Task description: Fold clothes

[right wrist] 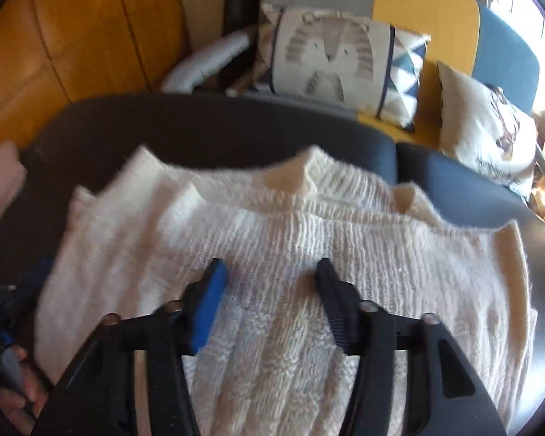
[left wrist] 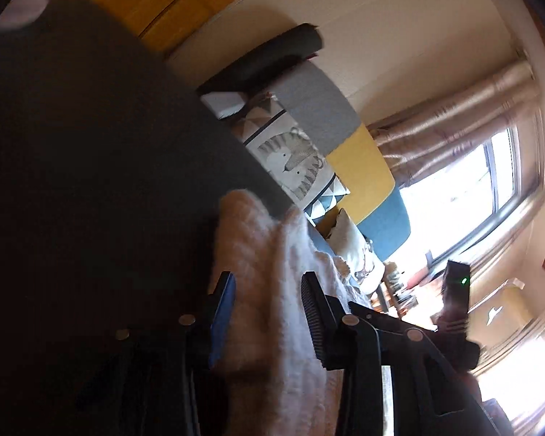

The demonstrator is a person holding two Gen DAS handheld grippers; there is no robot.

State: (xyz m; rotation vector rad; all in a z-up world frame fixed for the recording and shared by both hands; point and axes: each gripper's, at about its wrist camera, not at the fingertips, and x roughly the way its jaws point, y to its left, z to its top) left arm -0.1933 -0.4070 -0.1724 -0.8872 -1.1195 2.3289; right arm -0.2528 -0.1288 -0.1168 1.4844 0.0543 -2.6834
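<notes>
The left gripper [left wrist: 268, 283] stood wide apart with a fold of the cream sweater [right wrist: 272, 254] running between its fingers toward twelve o'clock, while the right gripper [right wrist: 268, 272] hovered wide over that sweater, spread on the dark cushion [right wrist: 207, 123].

Black plastic on both: left gripper [left wrist: 268, 287] and right gripper [right wrist: 268, 272], each with one blue-padded finger [right wrist: 208, 309] and one black ribbed finger [right wrist: 336, 305]. Round silver pins [right wrist: 365, 306] at the linkage joints. Bare skin of a hand [right wrist: 21, 392] at lower left.
</notes>
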